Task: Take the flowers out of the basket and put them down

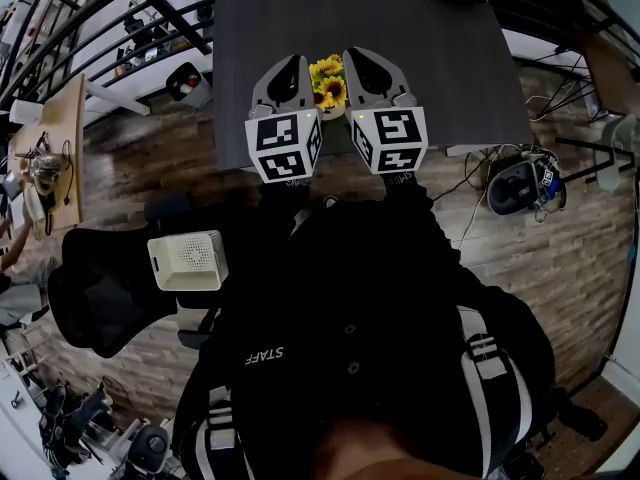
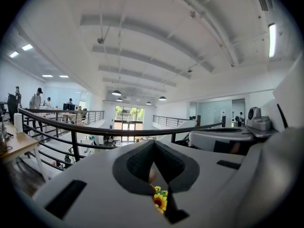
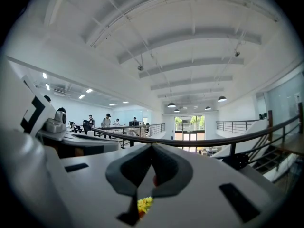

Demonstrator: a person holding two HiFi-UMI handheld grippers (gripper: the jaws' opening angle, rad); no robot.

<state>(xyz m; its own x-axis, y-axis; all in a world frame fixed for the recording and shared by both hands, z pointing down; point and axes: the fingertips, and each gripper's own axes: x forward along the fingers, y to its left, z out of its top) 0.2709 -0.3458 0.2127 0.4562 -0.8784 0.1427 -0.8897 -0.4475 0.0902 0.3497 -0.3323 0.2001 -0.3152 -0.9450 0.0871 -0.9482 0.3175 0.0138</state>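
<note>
— Grippers?
— Left gripper and right gripper: both closed tip to tip, empty, held about level, side by side over the table.
— Flowers?
— Low between the two, standing in what looks like the basket, close to the table's near edge. Glimpsed under the jaws in both gripper views.
— Risks from here?
— Several. No way to take anything with the jaws closed like this. Could tip the basket, or shove it toward the edge, if pushed in shut.
— And once opened?
— Likely to crush or tear petals if pinched at the blossoms rather than lower down. Could drag the basket up as well if lifted with nothing holding it down, then drop it. Hard to aim from above, too.
</note>
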